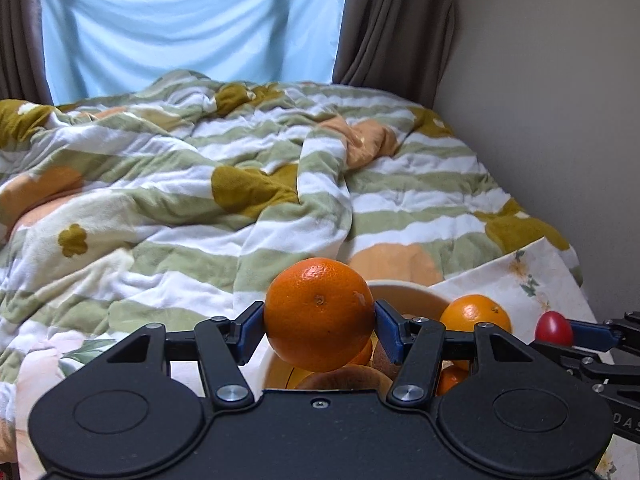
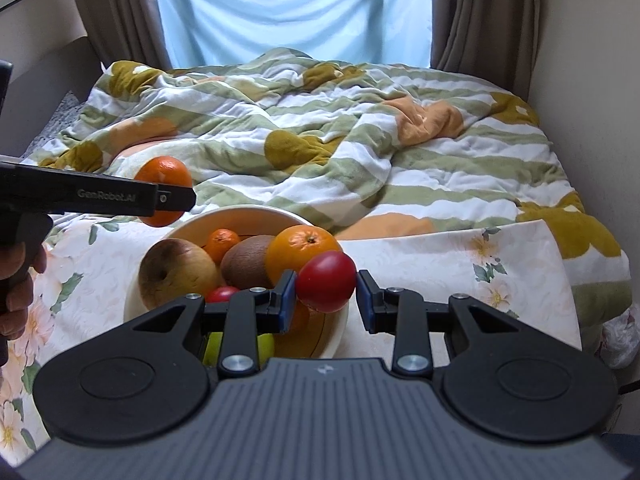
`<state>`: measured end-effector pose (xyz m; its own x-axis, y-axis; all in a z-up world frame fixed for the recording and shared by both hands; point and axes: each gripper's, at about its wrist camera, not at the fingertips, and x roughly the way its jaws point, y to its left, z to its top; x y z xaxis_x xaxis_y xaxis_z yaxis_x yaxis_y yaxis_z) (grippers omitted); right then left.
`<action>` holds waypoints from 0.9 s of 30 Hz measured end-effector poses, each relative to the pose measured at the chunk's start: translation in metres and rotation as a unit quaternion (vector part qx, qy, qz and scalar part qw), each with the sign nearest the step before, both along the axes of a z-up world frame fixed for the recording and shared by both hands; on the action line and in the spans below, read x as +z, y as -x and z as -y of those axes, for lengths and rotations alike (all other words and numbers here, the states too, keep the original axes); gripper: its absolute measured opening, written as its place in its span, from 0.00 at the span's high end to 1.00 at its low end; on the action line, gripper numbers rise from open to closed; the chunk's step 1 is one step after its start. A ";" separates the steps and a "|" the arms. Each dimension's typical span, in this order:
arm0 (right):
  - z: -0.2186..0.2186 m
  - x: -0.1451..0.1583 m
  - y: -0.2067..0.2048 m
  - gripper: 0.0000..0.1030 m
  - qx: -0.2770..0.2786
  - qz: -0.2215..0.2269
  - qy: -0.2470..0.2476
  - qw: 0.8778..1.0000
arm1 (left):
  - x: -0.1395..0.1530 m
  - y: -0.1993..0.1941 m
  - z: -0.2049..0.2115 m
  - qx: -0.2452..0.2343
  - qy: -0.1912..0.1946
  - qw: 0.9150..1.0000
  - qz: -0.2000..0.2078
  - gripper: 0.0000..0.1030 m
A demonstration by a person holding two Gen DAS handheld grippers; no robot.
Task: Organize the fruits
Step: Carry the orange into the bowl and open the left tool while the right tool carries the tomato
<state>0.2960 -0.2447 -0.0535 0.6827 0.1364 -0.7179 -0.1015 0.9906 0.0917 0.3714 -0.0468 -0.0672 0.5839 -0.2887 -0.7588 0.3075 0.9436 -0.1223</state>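
My left gripper point(image 1: 319, 326) is shut on an orange point(image 1: 319, 314) and holds it above the left rim of a cream bowl point(image 2: 240, 216); the held orange also shows in the right wrist view point(image 2: 164, 174). The bowl holds a brownish apple point(image 2: 176, 276), a kiwi point(image 2: 246, 260), a large orange point(image 2: 300, 248), a small mandarin point(image 2: 222, 242), a small red tomato point(image 2: 222, 294) and a green fruit point(image 2: 266, 346). My right gripper point(image 2: 326, 296) is shut on a red tomato point(image 2: 326, 282) over the bowl's right edge; the right pad shows a slim gap.
The bowl stands on a white floral cloth point(image 2: 460, 280) at the foot of a bed. A rumpled green-and-white striped blanket point(image 2: 340, 140) lies beyond. Curtains point(image 2: 480, 12) and a wall point(image 1: 560, 100) close the back and right side.
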 end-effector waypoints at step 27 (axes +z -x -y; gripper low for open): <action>0.007 -0.015 -0.013 0.54 -0.008 -0.014 -0.010 1.000 | -0.012 -0.008 0.006 -0.008 -0.018 1.000 0.000 0.14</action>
<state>0.3093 -0.2521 -0.0688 0.6650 0.1412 -0.7333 -0.0838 0.9899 0.1146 0.3796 -0.0526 -0.0788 0.5793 -0.2713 -0.7686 0.3229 0.9422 -0.0891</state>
